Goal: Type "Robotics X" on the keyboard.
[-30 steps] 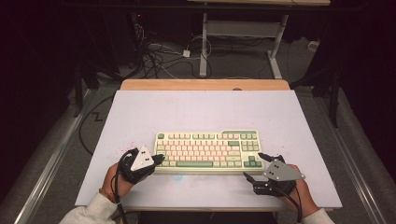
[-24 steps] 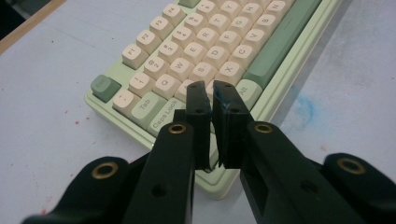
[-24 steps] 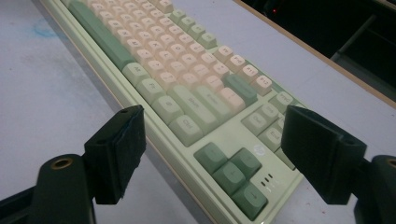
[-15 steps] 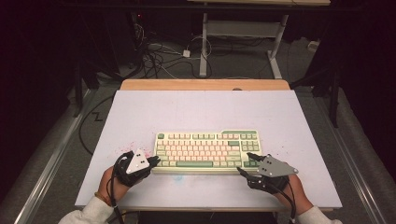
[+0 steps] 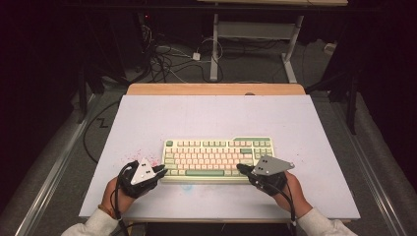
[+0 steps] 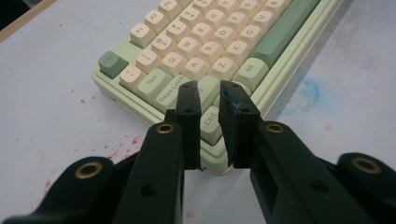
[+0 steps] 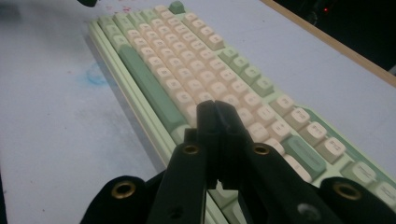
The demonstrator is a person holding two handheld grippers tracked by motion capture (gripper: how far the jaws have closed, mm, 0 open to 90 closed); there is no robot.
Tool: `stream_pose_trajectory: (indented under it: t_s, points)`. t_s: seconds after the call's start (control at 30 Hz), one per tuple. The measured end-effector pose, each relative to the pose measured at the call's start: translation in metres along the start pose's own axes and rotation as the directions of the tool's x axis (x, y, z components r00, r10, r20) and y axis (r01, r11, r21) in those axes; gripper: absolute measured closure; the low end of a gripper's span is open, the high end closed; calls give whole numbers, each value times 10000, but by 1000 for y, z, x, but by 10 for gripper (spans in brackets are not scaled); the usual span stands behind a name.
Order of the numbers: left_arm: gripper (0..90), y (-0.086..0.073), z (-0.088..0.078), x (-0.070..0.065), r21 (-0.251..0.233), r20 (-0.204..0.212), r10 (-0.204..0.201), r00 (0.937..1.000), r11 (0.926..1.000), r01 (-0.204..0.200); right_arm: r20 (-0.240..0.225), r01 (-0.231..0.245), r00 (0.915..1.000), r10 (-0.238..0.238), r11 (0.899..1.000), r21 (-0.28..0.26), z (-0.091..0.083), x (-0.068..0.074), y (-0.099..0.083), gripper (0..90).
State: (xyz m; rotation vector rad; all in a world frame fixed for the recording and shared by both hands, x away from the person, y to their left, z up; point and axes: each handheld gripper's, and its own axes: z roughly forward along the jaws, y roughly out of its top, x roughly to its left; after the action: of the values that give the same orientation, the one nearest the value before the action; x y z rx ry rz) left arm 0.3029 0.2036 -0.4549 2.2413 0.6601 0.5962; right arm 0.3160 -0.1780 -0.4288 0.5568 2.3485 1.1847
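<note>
On white matte table (image 5: 206, 115), boxy pastel keyboard (image 5: 216, 158), left jaws narrowly parted, right jaws closed.

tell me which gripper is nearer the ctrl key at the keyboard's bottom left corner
Left. The left gripper has its fingers slightly apart right over the Ctrl key. The right gripper, fingers together, is at the other end of the keyboard.

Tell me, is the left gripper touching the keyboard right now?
Cannot tell. In the left gripper view, the left gripper hangs over the keyboard near the Ctrl key, jaws slightly parted, but neither contact nor a gap shows plainly.
</note>
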Motion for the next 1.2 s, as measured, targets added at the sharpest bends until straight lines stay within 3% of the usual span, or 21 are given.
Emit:
stream_pose_trajectory:
  t_s: [0.23,0.4,0.63,0.7,0.77,1.2]
  points:
    - [664,1,0,-1,-80,-82,175,9998,9998,-176,-376,452,9983,-444,9987,214,19,8,10,900]
    - [498,2,0,-1,-151,-119,221,9997,9996,-223,-537,560,9971,-540,9977,369,33,11,13,900]
    - [309,1,1,-1,-266,-266,-53,9996,9996,46,-619,638,9962,-614,9972,381,41,13,18,900]
    - [294,1,1,-1,-320,-388,-129,9992,9994,116,-639,603,9963,-577,9974,384,43,12,19,900]
    - [210,0,1,-1,-380,-480,-237,9986,9990,219,-640,632,9961,-603,9970,440,45,12,19,900]
    - [183,-1,1,-2,-404,-492,-299,9983,9988,279,-697,732,9953,-677,9942,790,64,18,23,900]
